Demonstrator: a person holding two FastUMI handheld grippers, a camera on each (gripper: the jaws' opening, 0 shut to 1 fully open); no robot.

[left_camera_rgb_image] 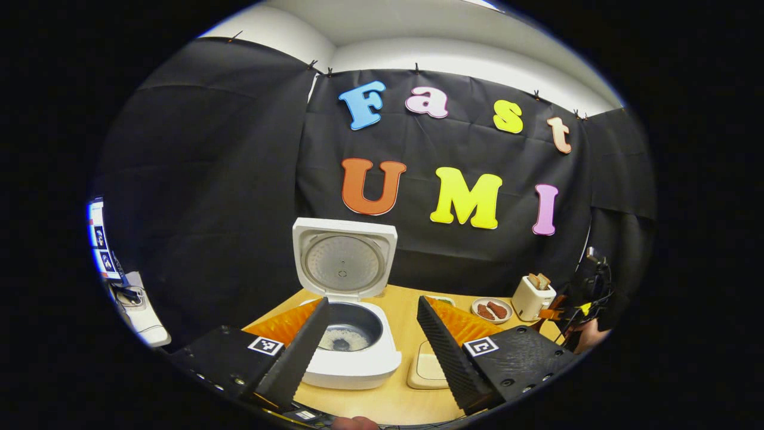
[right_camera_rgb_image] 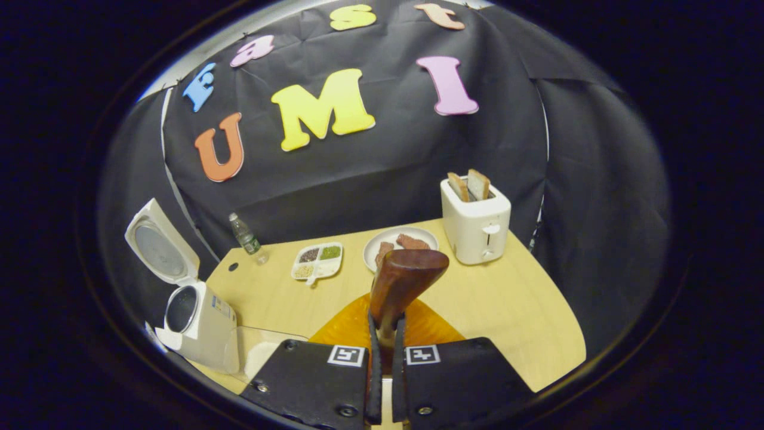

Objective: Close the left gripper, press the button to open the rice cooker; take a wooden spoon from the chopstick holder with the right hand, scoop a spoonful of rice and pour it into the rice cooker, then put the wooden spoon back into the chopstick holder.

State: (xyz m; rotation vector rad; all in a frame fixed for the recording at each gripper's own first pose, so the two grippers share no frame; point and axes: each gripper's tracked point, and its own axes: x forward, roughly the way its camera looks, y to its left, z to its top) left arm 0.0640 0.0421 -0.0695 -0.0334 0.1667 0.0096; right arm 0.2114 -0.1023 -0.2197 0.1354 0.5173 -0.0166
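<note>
While the rice cooker [left_camera_rgb_image: 352, 334] stands open at lower centre, the right gripper [right_camera_rgb_image: 385, 334] clamps the wooden spoon [right_camera_rgb_image: 401, 283].
The left gripper [left_camera_rgb_image: 370, 340] is spread wide; next probably scooping rice, or returning the spoon if rice is poured.

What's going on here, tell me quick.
A person is working a rice cooker job with a tool in each hand. The cooker's lid is already up, with rice in the pot. The left tool hovers open in front of the cooker. The right tool is shut on a wooden spoon, held up over the table near the toaster.
</note>
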